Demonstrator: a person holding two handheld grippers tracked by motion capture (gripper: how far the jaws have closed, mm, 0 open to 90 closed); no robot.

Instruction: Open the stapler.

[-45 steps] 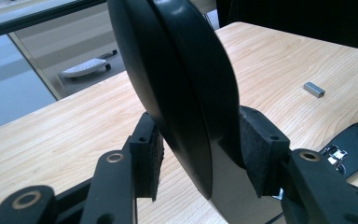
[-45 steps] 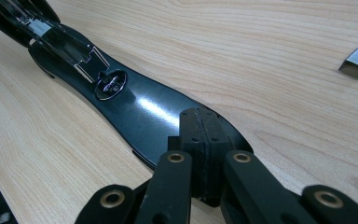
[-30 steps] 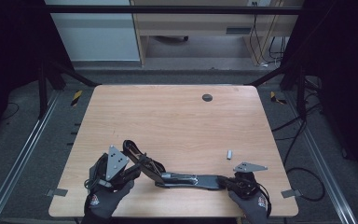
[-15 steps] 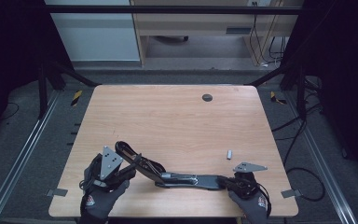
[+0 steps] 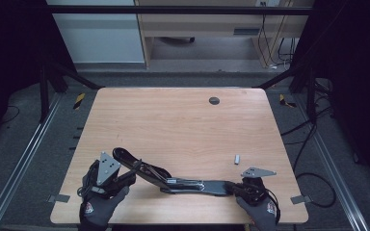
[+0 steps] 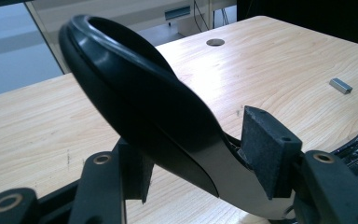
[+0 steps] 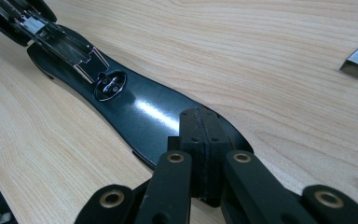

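A: One long black opened stapler [image 5: 188,182] is lying along the wooden table's [image 5: 173,125] near edge, the right gripper [image 5: 247,187] pressing together upon its base.

B: The left gripper [image 5: 125,174] has just been opening, jaws apart around its top arm. One small strip of silver staples [image 5: 237,158] is sitting near the right edge.

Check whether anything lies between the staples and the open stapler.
Nothing visible does. Only bare table lies between the staples and the opened stapler.

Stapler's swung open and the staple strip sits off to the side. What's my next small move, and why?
Probably finish letting go with the left gripper: its jaws have just been opening around the stapler's raised top arm. The right gripper pins the base, so the staples can then be fetched.
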